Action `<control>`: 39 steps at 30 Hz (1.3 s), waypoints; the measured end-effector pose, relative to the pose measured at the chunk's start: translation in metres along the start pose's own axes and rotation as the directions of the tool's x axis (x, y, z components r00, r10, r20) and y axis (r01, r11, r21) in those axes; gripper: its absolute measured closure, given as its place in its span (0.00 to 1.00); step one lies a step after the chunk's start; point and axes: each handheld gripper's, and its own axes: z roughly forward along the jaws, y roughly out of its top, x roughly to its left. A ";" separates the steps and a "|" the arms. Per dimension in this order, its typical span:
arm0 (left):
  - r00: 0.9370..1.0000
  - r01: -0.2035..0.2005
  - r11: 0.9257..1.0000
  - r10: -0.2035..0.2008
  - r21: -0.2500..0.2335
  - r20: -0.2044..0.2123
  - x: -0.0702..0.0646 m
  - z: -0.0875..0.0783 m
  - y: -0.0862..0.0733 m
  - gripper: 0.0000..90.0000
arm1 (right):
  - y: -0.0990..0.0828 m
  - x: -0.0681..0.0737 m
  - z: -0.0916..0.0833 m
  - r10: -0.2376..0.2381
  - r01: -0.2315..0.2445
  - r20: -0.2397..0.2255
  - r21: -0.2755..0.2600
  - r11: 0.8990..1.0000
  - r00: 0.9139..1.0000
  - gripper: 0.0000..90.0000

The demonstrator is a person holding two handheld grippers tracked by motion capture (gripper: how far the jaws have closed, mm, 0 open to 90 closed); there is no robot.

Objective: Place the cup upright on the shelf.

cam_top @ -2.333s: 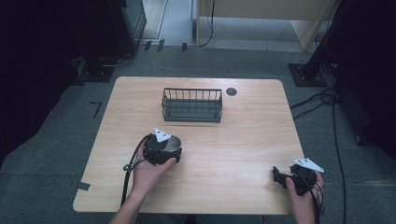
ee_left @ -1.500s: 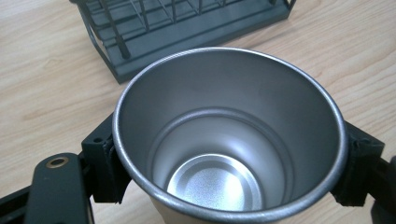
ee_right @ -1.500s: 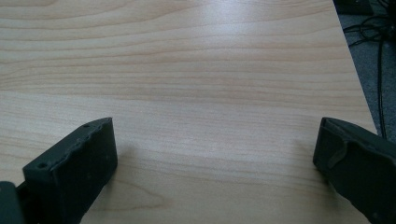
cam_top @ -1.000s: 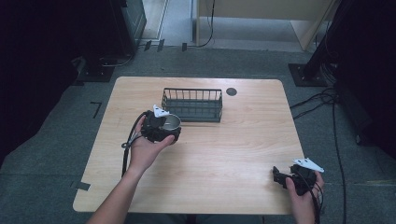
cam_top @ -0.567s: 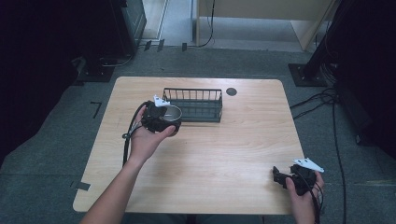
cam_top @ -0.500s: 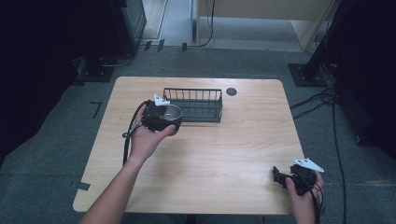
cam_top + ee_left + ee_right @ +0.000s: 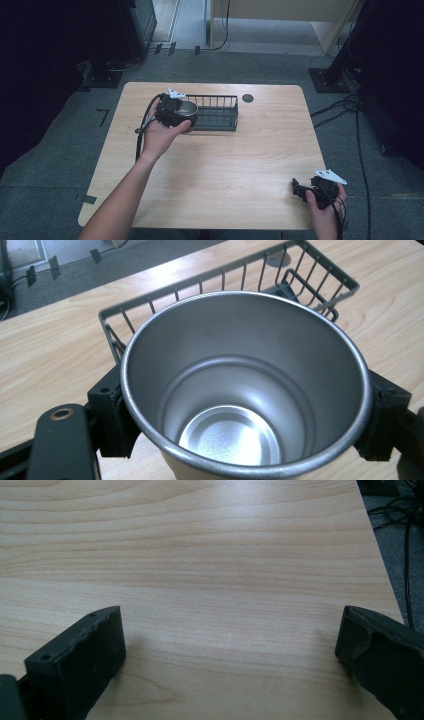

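A steel cup (image 7: 245, 390) is clamped between the jaws of my left gripper (image 7: 175, 112), mouth toward the camera, its inside bare. In the high view the cup (image 7: 188, 108) hangs at the left end of the black wire basket (image 7: 214, 112), just above its rim. In the left gripper view the basket (image 7: 300, 277) lies right behind the cup. My right gripper (image 7: 302, 190) rests at the table's front right corner, and in its own view my right gripper (image 7: 230, 655) has its jaws wide apart over bare wood.
The light wooden table (image 7: 240, 165) has a round dark cable port (image 7: 248, 98) behind the basket. A black cable (image 7: 140, 135) trails from the left gripper. Cables and stand feet lie on the grey floor around the table.
My left gripper has carried the cup from the table's front left area forward and right to the basket's left end. The right gripper has stayed put.
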 end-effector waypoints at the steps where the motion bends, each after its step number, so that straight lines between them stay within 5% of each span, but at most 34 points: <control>1: 1.000 0.000 1.000 0.000 0.000 0.000 0.000 0.000 0.000 0.21 | 0.000 0.000 0.000 0.000 0.000 0.000 0.000 1.000 1.000 0.00; 8: 1.000 -0.013 1.000 0.013 -0.004 -0.014 0.003 0.008 0.019 0.21 | 0.000 0.000 0.000 0.000 0.000 0.000 0.000 1.000 1.000 0.00; 20: 0.999 0.037 0.999 -0.038 -0.024 -0.027 0.023 0.027 0.039 0.21 | 0.000 0.000 0.000 0.000 0.000 0.000 0.000 1.000 1.000 0.00; 31: 0.997 0.059 0.997 -0.062 -0.053 -0.043 0.037 0.048 0.050 0.21 | 0.000 0.000 0.000 0.000 0.000 0.000 0.000 1.000 1.000 0.00; 39: 0.997 0.031 0.999 -0.034 -0.038 -0.066 0.034 0.070 0.047 0.21 | 0.000 0.000 0.000 0.000 0.000 0.000 0.000 1.000 1.000 0.00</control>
